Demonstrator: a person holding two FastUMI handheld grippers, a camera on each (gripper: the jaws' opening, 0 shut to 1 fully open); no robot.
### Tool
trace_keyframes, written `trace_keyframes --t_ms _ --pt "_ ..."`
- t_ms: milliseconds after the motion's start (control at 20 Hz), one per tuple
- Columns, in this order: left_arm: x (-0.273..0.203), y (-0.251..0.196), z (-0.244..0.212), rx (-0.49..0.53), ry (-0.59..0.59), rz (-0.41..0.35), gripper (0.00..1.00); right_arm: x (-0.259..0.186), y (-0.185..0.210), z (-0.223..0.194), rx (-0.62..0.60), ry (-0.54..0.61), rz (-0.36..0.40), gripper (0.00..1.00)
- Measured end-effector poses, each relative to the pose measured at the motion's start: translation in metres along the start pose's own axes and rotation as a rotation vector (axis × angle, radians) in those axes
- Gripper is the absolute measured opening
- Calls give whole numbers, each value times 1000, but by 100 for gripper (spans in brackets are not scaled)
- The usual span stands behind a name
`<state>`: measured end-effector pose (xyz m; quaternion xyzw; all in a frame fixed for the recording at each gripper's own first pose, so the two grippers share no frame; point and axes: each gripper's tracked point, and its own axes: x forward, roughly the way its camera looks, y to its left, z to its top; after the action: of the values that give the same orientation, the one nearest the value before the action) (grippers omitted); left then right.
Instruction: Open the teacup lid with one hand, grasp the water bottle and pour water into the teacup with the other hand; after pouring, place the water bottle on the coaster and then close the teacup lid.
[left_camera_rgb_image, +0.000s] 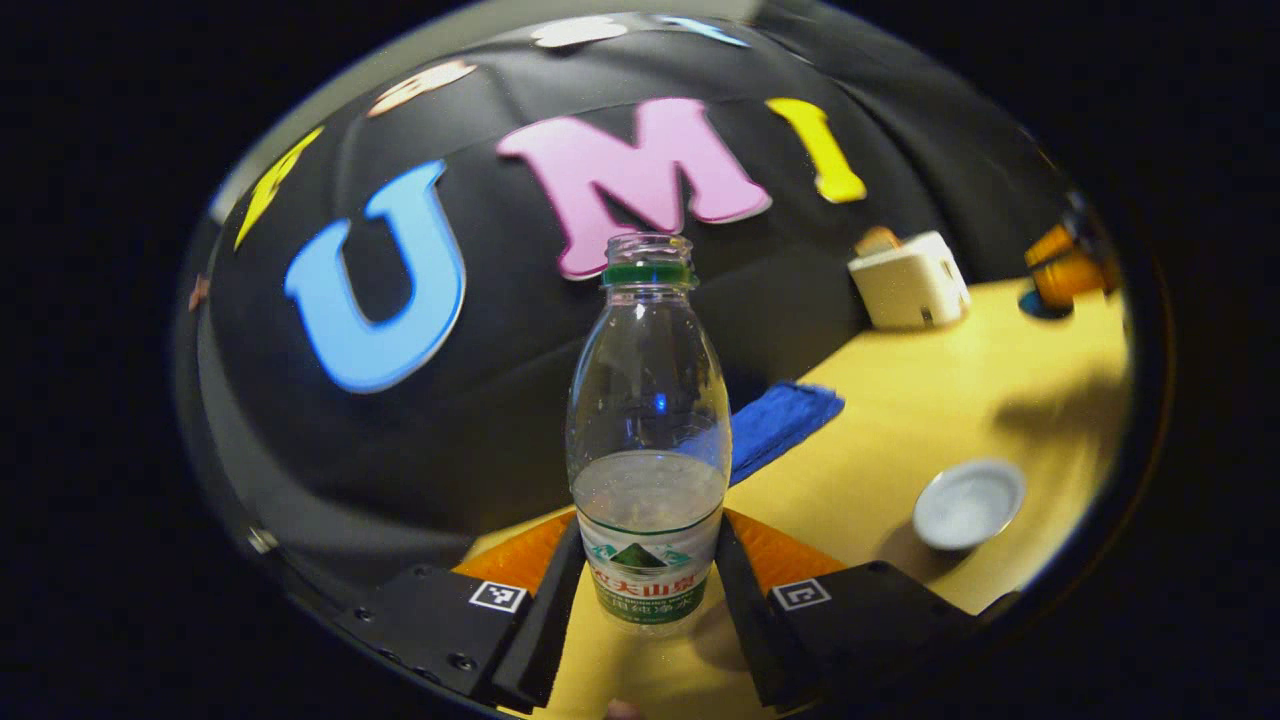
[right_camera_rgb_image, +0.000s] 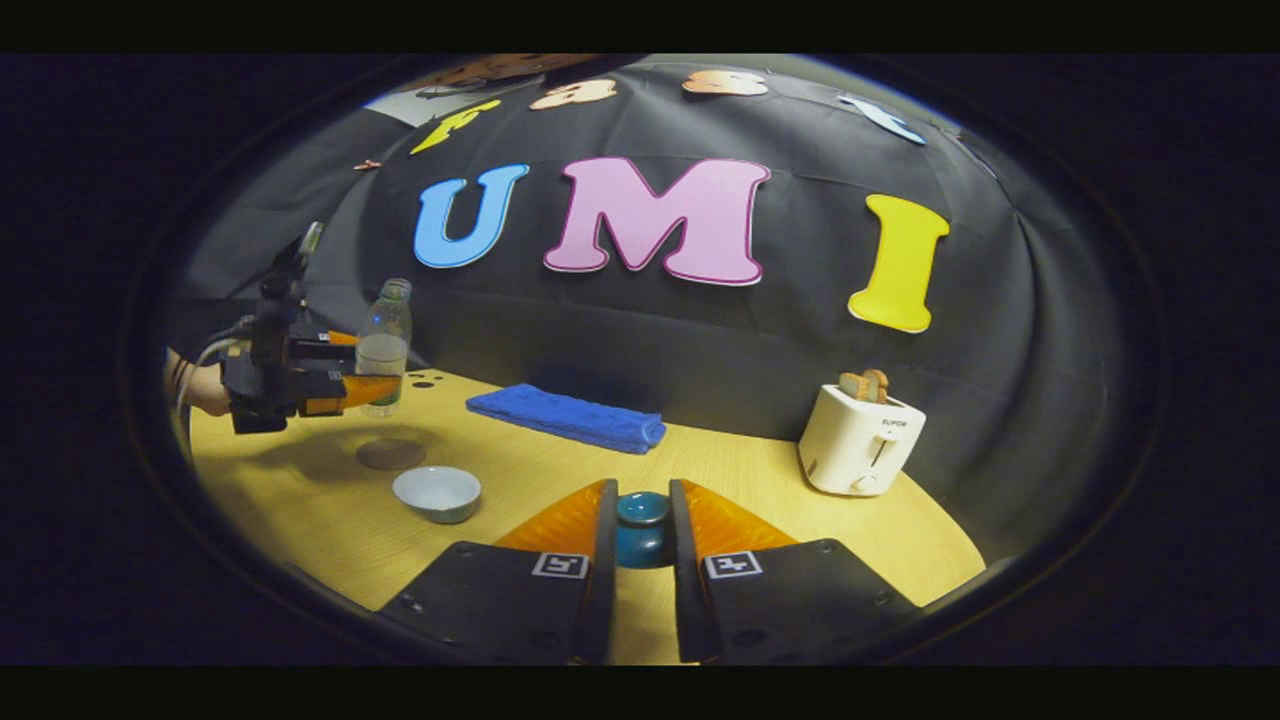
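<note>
Left gripper view: water bottle (left_camera_rgb_image: 648, 440) between gripper (left_camera_rgb_image: 648, 590) fingers.

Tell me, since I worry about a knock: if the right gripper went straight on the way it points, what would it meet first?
The right gripper already holds a blue lid knob between its fingers. Beyond that, bare yellow table leads to the booth's black cloth wall. The blue towel and toaster seem to lie off to either side, though depth is unclear.

Bottle label: the water bottle (left_camera_rgb_image: 648, 440) wears a white-and-green label with a mountain picture and printed characters, too blurred to make out.
Toaster front: the toaster (right_camera_rgb_image: 858, 440), right of that bottle, bears one short dark word, too small to make out.
</note>
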<state>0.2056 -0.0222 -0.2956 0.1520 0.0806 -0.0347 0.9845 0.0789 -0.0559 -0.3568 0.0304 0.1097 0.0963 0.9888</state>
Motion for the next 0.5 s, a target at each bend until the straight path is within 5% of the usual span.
trace_keyframes --t_ms 250,500 --pt "-1 -7 -12 -366 38 -75 74 1 3 1 -3 -2 6 32" --pt "0 -6 -33 -420 80 -53 75 1 3 1 -6 1 8 27"
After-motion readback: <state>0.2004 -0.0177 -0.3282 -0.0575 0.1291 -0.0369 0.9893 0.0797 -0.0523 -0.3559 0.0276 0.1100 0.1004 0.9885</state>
